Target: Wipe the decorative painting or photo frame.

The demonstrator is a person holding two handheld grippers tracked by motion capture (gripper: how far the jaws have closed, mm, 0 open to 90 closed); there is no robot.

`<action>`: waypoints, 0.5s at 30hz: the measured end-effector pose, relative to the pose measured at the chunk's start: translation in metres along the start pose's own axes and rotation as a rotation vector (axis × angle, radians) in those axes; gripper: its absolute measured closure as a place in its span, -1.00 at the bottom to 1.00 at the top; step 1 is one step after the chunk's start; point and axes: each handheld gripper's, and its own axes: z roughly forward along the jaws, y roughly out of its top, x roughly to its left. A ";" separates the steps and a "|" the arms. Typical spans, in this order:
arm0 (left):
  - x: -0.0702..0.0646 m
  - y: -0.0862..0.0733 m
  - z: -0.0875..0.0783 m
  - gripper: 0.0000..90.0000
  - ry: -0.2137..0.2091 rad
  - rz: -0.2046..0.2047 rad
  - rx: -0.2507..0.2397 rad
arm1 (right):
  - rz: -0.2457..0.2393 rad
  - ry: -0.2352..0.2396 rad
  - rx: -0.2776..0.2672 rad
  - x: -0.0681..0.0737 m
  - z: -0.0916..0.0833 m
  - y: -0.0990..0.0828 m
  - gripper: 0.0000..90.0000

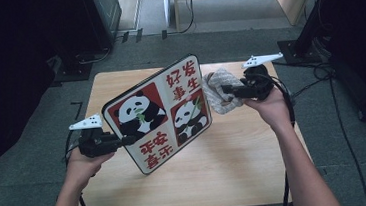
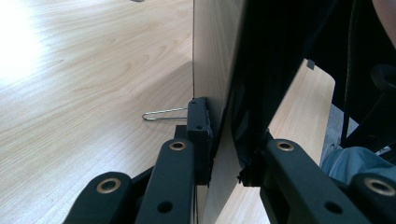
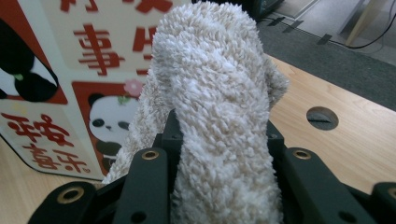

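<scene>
1. A board [image 1: 159, 114] is held tilted above the table [image 1: 236, 163], near centre in the high view, one edge clamped by the left gripper [image 1: 116, 141] at about 8 o'clock of the board.
2. In the left gripper view the board [image 2: 212, 70] is seen edge-on between the two black jaws, which are closed onto it; a thin wire loop [image 2: 163, 113] sticks out beside the left jaw.
3. The board face is split into four panels: two red ones with pandas, two cream ones with red Chinese characters.
4. The top-right panel is read as "好", "发", "事", "生"; the bottom-left characters are upside down from the high view and not read with certainty.
5. A fluffy cream cloth [image 1: 218, 91] is gripped by the right gripper [image 1: 227, 89] at about 3 o'clock of the board, touching or just beside its right edge.
6. In the right gripper view the cloth [image 3: 219, 107] is pinched between closed jaws and rises past them; the board [image 3: 70, 84] is seen at 9 o'clock behind it.
7. A round hole [image 3: 323, 117] is seen in the tabletop at 3 o'clock of the cloth.
</scene>
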 end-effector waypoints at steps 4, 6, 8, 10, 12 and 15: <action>0.000 0.000 0.000 0.76 0.004 -0.002 -0.001 | -0.016 0.003 -0.009 0.004 -0.003 0.014 0.46; 0.001 0.000 0.000 0.76 0.005 -0.008 -0.004 | -0.020 0.003 -0.008 0.005 -0.004 0.018 0.47; 0.001 0.000 0.001 0.76 0.018 -0.012 -0.006 | -0.040 0.003 -0.009 0.009 -0.006 0.029 0.46; 0.001 0.001 0.001 0.76 0.022 -0.015 -0.002 | -0.051 0.007 -0.014 0.012 -0.006 0.035 0.47; 0.000 0.000 0.001 0.76 0.021 -0.007 -0.006 | -0.063 0.012 -0.020 0.015 -0.007 0.041 0.47; 0.001 0.000 0.001 0.76 0.026 -0.010 -0.010 | -0.067 0.020 -0.036 0.019 -0.010 0.050 0.47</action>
